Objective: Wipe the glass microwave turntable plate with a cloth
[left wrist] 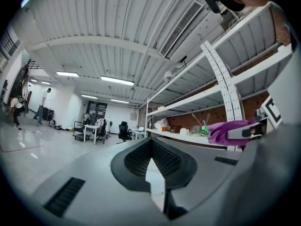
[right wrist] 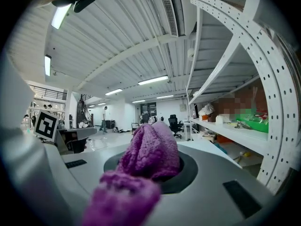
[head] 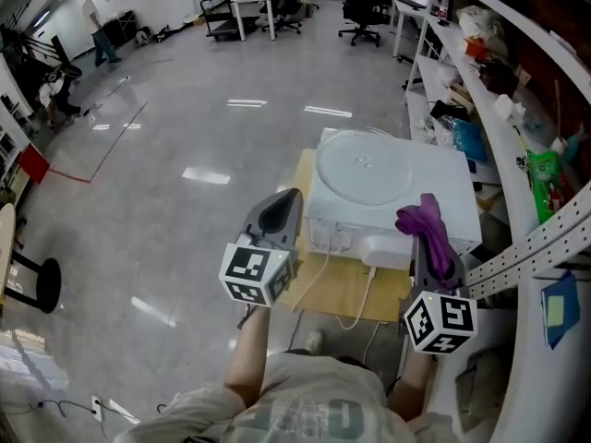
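Note:
The round glass turntable plate [head: 362,166] lies flat on top of a white microwave [head: 459,192], seen in the head view. My right gripper [head: 428,240] is shut on a purple cloth [head: 425,221], held up in front of the microwave's near right corner, short of the plate. The right gripper view shows the cloth [right wrist: 151,150] bunched between the jaws and draping toward the camera. My left gripper [head: 281,212] is shut with nothing in it, to the left of the microwave and away from the plate. Its jaws [left wrist: 153,169] point out over the room.
The microwave stands on a wooden surface [head: 334,290], with white cables [head: 366,295] hanging down its near side. White metal shelving [head: 499,118] full of clutter runs along the right. Shiny open floor [head: 185,155] spreads to the left; desks and office chairs [head: 360,7] stand far off.

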`<action>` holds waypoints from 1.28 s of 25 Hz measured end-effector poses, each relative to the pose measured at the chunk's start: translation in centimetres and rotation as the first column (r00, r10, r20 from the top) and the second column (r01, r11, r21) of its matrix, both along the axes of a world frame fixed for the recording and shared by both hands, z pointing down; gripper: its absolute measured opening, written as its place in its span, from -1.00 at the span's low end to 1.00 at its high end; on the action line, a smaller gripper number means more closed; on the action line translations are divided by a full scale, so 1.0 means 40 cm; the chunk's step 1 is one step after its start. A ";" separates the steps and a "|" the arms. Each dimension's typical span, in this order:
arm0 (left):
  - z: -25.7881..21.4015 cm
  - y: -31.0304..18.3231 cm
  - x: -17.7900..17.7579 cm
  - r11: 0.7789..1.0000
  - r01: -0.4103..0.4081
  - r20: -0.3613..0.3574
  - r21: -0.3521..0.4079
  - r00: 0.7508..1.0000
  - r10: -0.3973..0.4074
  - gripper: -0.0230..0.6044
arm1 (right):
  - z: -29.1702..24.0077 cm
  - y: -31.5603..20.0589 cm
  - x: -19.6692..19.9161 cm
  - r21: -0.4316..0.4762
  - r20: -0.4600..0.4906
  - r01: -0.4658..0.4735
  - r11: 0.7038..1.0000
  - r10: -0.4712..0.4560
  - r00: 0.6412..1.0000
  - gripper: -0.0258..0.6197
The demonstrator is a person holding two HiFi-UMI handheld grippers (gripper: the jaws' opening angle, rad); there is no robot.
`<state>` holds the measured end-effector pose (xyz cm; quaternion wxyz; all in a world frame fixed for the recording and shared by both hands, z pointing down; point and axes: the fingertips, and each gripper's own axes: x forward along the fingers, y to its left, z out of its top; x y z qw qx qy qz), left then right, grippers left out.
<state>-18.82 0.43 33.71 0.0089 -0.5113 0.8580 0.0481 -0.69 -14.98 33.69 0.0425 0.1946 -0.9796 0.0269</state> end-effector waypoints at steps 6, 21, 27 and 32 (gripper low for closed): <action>0.074 -0.125 -0.120 0.996 -0.028 -0.081 -0.079 0.996 0.021 -0.92 | 0.035 -0.083 -0.095 -0.026 -0.059 0.000 1.000 -0.002 0.998 -0.73; 0.248 -0.297 -0.234 0.852 -0.184 -0.269 -0.490 0.962 0.053 -0.92 | 0.060 -0.216 -0.200 -0.031 -0.115 0.063 0.998 -0.066 0.991 -0.73; 0.279 -0.307 -0.241 0.822 -0.206 -0.287 -0.532 0.956 0.053 -0.92 | 0.094 -0.229 -0.216 -0.023 -0.175 0.069 0.997 -0.072 0.982 -0.73; 0.286 -0.318 -0.249 0.776 -0.190 -0.196 -0.601 0.977 0.088 -0.92 | 0.105 -0.229 -0.230 -0.035 -0.184 0.083 0.996 -0.088 0.979 -0.73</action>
